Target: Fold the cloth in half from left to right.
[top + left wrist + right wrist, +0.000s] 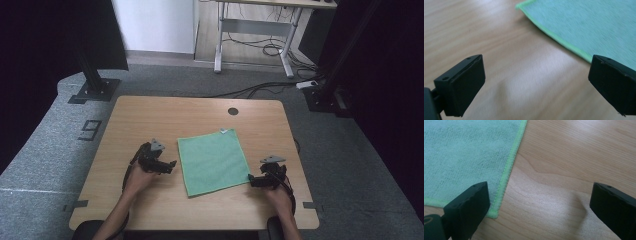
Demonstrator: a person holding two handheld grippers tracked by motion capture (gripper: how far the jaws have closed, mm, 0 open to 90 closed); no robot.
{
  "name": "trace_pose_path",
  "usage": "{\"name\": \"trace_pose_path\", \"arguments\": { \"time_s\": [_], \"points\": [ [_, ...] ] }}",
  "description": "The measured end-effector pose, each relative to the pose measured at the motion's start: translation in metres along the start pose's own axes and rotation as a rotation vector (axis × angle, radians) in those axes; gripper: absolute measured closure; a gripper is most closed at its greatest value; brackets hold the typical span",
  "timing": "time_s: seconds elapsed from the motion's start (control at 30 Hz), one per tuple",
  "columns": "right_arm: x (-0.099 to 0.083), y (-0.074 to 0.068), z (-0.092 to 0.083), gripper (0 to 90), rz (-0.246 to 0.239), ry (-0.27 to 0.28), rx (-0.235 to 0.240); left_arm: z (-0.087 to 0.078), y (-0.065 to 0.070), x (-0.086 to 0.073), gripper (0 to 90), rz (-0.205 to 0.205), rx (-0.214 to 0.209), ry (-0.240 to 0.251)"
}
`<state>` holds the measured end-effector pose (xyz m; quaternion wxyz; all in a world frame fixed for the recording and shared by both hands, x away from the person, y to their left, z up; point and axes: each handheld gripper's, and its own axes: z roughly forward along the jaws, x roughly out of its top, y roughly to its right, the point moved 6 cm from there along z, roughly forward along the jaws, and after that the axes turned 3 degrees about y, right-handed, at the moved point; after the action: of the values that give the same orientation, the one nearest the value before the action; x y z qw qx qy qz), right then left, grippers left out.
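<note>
Lying flat near the middle of the desk [150,210], slightly toward its near edge, the green cloth [212,160] is sitting a little rotated, its white tag [223,131] pointing at the far edge. Bare wood is showing all around it. The left gripper [170,165] is hovering beside its left edge, the right gripper [251,179] at its near right corner, both gaping wide and holding nothing.

Black grippers, grey triangular plates, blocky black fingers [461,86], trailing cables
</note>
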<state>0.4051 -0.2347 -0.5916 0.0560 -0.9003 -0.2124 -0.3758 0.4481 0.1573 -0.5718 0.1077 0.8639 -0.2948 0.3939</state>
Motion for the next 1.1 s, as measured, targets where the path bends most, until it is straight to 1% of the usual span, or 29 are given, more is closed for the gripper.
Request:
{"name": "trace_pose_path", "arguments": {
  "time_s": [0.07, 0.17, 0.4, 0.47, 0.5, 0.53, 0.67, 0.77, 0.83, 0.87, 1.1],
  "points": [
    [-0.001, 0.001, 0.0, 2.9, 0.007, -0.002, 0.001, 0.007, -0.002, 0.004, 0.9, -0.006, 0.007, 0.006],
    [-0.001, 0.004, 0.0, 2.9, 0.012, 0.0, 0.004, 0.015, -0.006, 0.009, 0.9, -0.024, 0.003, 0.011],
    [-0.001, 0.004, 0.0, 2.9, 0.021, 0.0, 0.01, 0.031, -0.016, 0.021, 0.8, -0.024, 0.036, 0.007],
    [-0.002, 0.004, 0.001, 3.0, 0.027, -0.001, 0.014, 0.035, -0.018, 0.026, 0.8, -0.026, 0.039, 0.014],
    [-0.002, 0.004, 0.001, 3.0, 0.027, -0.001, 0.014, 0.035, -0.018, 0.026, 0.8, -0.026, 0.039, 0.014],
    [-0.002, 0.005, 0.001, 3.1, 0.03, -0.001, 0.014, 0.039, -0.02, 0.031, 0.9, -0.023, 0.047, 0.016],
    [-0.002, 0.005, 0.001, 3.1, 0.031, -0.001, 0.015, 0.045, -0.024, 0.037, 0.9, -0.016, 0.059, 0.005],
    [-0.002, 0.005, 0.001, 3.2, 0.033, 0.001, 0.02, 0.052, -0.028, 0.043, 0.9, -0.024, 0.075, -0.001],
    [-0.002, 0.005, 0.001, 3.2, 0.035, 0.001, 0.023, 0.056, -0.031, 0.045, 0.9, -0.024, 0.082, -0.004],
    [-0.002, 0.005, 0.001, 3.1, 0.035, 0.001, 0.024, 0.059, -0.033, 0.046, 0.9, -0.033, 0.086, -0.001],
    [-0.002, 0.005, 0.002, 3.6, 0.042, 0.004, 0.033, 0.076, -0.045, 0.042, 0.6, -0.068, 0.12, -0.023]
  ]
}}
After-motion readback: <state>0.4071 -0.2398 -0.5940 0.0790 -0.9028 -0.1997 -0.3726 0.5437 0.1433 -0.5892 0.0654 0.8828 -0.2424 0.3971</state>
